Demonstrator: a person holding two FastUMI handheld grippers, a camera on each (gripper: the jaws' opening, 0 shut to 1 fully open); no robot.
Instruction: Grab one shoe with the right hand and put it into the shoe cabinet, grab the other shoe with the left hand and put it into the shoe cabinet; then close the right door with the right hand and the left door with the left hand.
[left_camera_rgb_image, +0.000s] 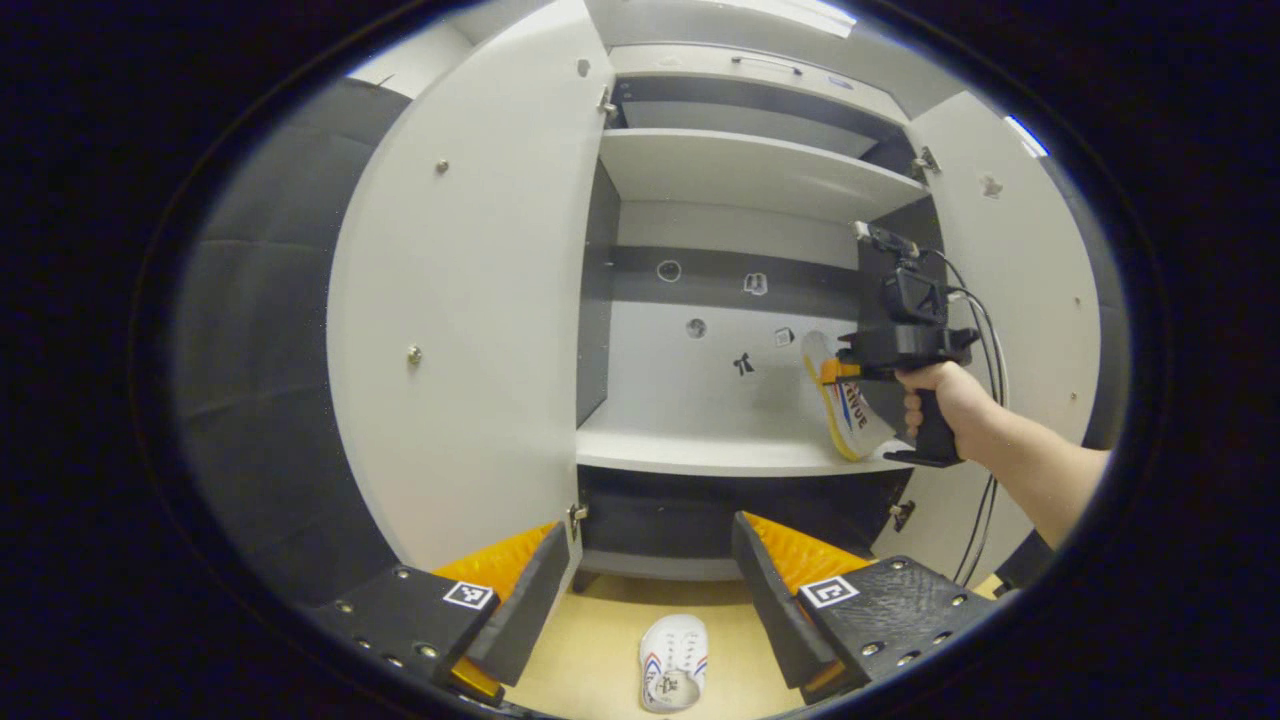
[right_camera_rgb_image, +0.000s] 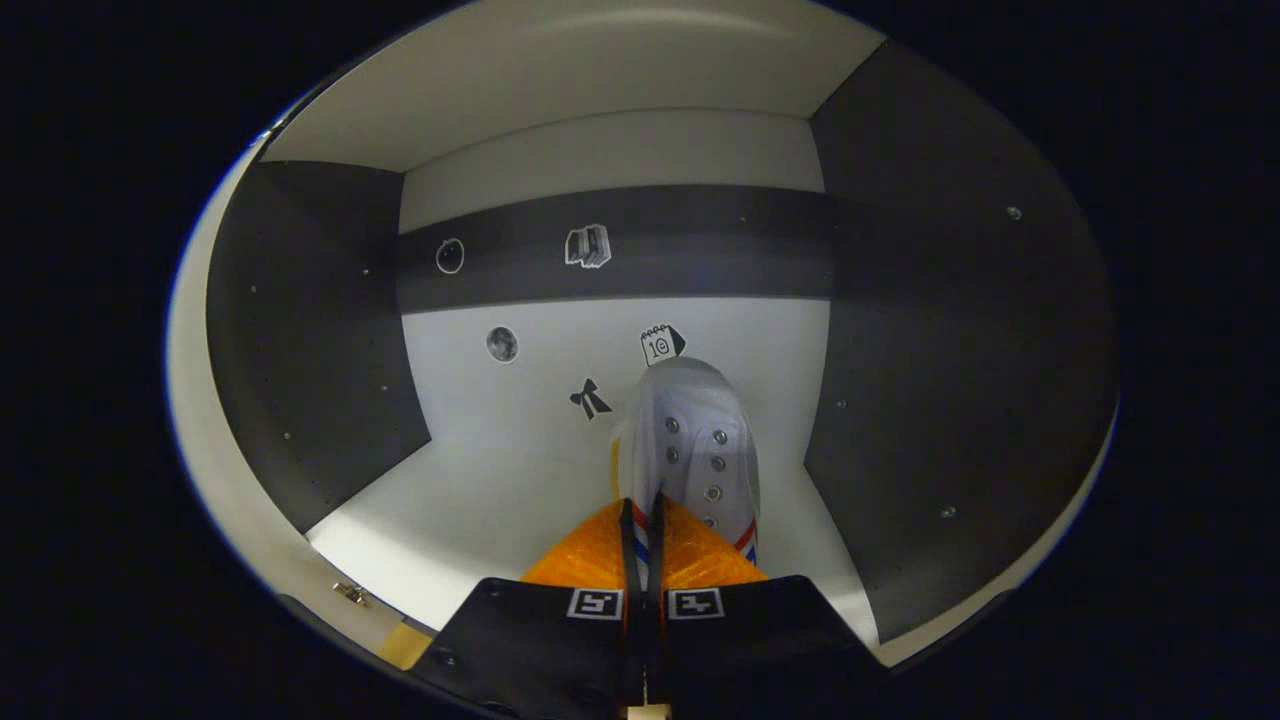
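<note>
My right gripper (right_camera_rgb_image: 640, 520), jaws clenched on the first shoe (right_camera_rgb_image: 695, 445), is inside the cabinet (left_camera_rgb_image: 740, 170) at frame centre; second shoe (left_camera_rgb_image: 673, 660) waits on the floor, left gripper (left_camera_rgb_image: 640, 590) released, both doors open.

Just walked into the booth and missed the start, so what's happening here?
A person is putting shoes into an open shoe cabinet. The right gripper, shut on one white shoe, holds it over the middle shelf. The left gripper hangs open above the other shoe on the floor. Both doors are open.
</note>
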